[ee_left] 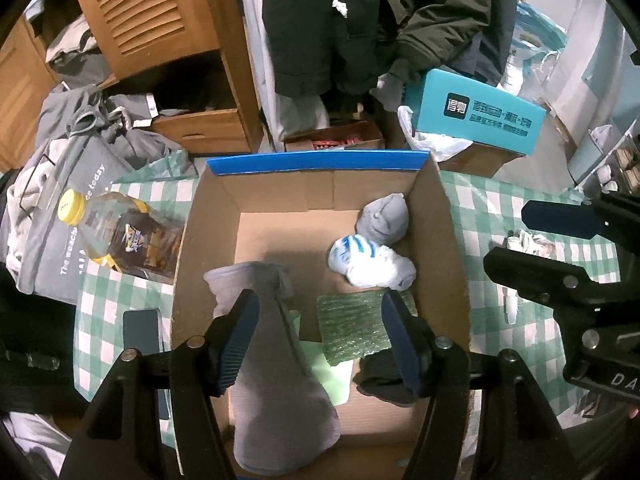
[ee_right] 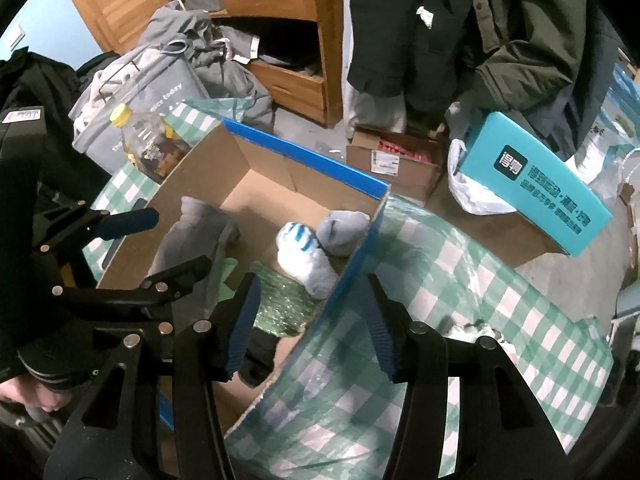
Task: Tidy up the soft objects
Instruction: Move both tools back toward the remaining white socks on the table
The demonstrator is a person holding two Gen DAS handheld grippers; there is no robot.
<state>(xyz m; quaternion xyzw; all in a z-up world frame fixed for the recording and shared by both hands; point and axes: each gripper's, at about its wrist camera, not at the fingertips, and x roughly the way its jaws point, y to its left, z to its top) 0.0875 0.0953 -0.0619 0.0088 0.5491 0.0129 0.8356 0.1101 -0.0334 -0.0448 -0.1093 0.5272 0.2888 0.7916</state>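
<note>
An open cardboard box [ee_left: 440,220] with a blue rim stands on the checked tablecloth. My left gripper [ee_left: 320,340] is open above it; a long grey sock [ee_left: 276,380] hangs against its left finger [ee_left: 236,340]. Inside lie a rolled grey sock [ee_left: 384,216], a white and blue sock [ee_left: 368,260], a green sparkly cloth [ee_left: 352,324] and a dark item [ee_left: 384,376]. My right gripper [ee_right: 310,328] is open and empty, straddling the box's right wall [ee_right: 360,256]. The socks also show in the right wrist view [ee_right: 308,252].
An oil bottle [ee_left: 124,232] with a yellow cap lies left of the box, and a dark phone [ee_left: 140,332] lies by it. A crumpled white item [ee_left: 528,240] lies on the cloth at right. A teal box [ee_left: 476,116] and clothes piles stand behind.
</note>
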